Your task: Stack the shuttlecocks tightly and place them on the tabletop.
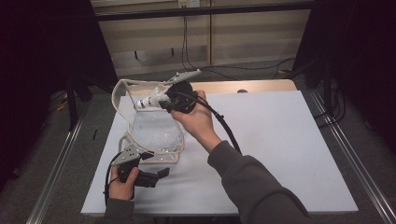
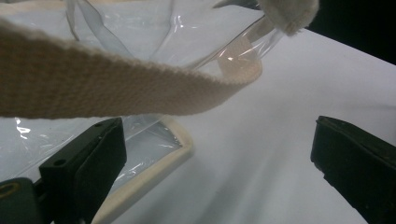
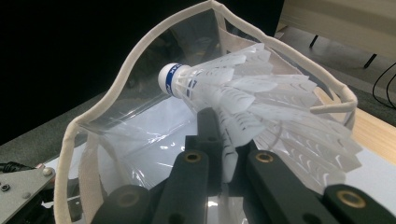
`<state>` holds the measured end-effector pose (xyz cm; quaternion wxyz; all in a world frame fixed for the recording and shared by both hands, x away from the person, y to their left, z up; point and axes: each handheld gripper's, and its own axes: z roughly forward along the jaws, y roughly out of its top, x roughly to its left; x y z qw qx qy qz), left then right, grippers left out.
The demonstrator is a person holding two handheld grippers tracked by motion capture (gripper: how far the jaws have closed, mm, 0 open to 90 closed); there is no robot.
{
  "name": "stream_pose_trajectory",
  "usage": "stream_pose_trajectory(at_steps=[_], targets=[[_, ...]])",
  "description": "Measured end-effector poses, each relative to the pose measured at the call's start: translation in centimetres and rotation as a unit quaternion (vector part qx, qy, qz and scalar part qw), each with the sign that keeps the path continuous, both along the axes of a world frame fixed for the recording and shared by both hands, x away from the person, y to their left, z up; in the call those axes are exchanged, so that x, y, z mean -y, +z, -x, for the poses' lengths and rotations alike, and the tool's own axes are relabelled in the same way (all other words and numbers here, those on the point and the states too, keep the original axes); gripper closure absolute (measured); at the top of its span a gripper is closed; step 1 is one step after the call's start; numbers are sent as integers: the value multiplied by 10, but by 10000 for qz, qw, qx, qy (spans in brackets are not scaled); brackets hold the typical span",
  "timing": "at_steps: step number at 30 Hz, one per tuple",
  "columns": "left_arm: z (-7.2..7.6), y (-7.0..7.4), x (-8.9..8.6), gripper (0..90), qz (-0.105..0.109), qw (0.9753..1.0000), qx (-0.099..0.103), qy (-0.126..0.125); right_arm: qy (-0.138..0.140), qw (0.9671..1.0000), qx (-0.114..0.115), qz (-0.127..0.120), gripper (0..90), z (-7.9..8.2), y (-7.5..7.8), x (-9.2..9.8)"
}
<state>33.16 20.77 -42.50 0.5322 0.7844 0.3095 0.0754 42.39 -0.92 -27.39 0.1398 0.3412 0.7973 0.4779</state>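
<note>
right claw [image 3: 219, 140] pinching white shuttlecock [image 3: 233, 93] at mouth of clear plastic bag [image 1: 156, 128] (cream-trimmed) | left claw [image 2: 219, 163] spread, beside bag's base on bench [image 1: 280, 140]

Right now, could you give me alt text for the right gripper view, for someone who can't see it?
Two black jaws of the right gripper pinch the feathers of a white shuttlecock with a blue-banded cork tip, held at the open mouth of a clear plastic bag edged in cream trim. Behind it lie a white table and darkness.
</note>
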Motion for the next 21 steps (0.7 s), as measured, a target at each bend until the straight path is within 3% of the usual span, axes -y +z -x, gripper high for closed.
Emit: stream_pose_trajectory(at_steps=[21], targets=[[-1,0,0,35,-26,10000,-10,-24,-45,9999,-82,92,890,-7,-8,-18]])
